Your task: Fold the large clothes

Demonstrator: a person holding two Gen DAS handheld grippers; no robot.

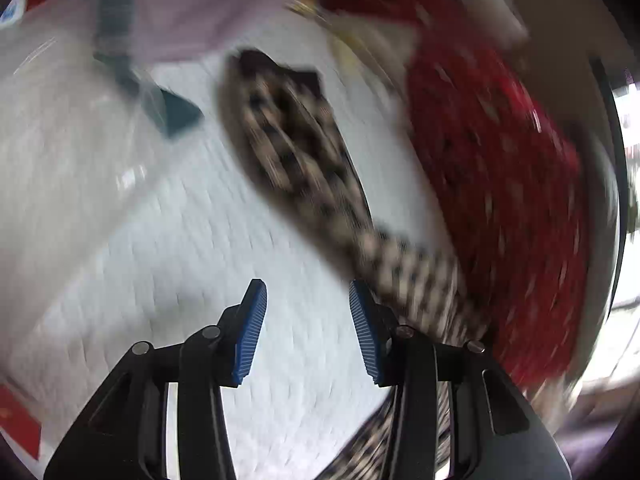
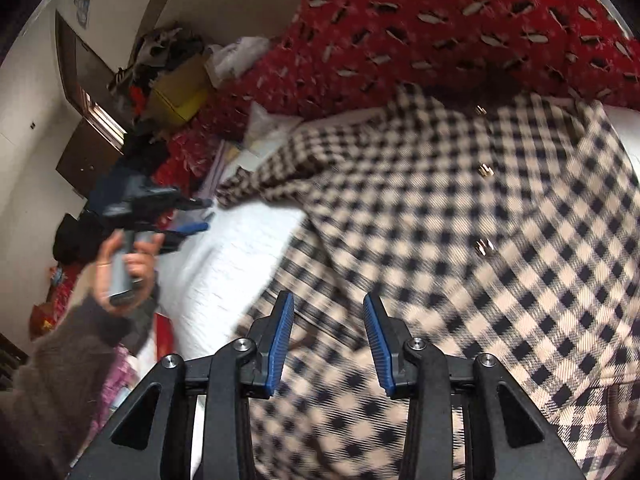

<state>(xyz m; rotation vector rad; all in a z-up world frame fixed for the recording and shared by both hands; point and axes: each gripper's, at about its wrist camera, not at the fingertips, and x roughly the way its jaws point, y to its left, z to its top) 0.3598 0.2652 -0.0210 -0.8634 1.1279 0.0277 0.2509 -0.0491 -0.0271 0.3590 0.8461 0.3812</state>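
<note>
A beige-and-black checked coat (image 2: 480, 220) lies spread on the bed, with gold buttons down its front. In the right wrist view my right gripper (image 2: 328, 300) hovers open over the coat's lower part, its blue pads (image 2: 282, 336) apart with nothing clamped. My left gripper (image 2: 202, 214) is held by a hand (image 2: 128, 256) at the left, off the coat over the white sheet. In the blurred left wrist view my left gripper (image 1: 308, 292) stands open over the sheet. One checked sleeve (image 1: 288, 132) stretches away past its right finger, outside the pads.
A red patterned blanket (image 2: 400, 20) is heaped along the bed's far side. White bed sheet (image 2: 240, 260) shows left of the coat. A yellow box (image 2: 176, 96) and piled clothes sit beyond. A lilac cloth (image 1: 180, 20) and a teal object (image 1: 176, 116) lie ahead of the left gripper.
</note>
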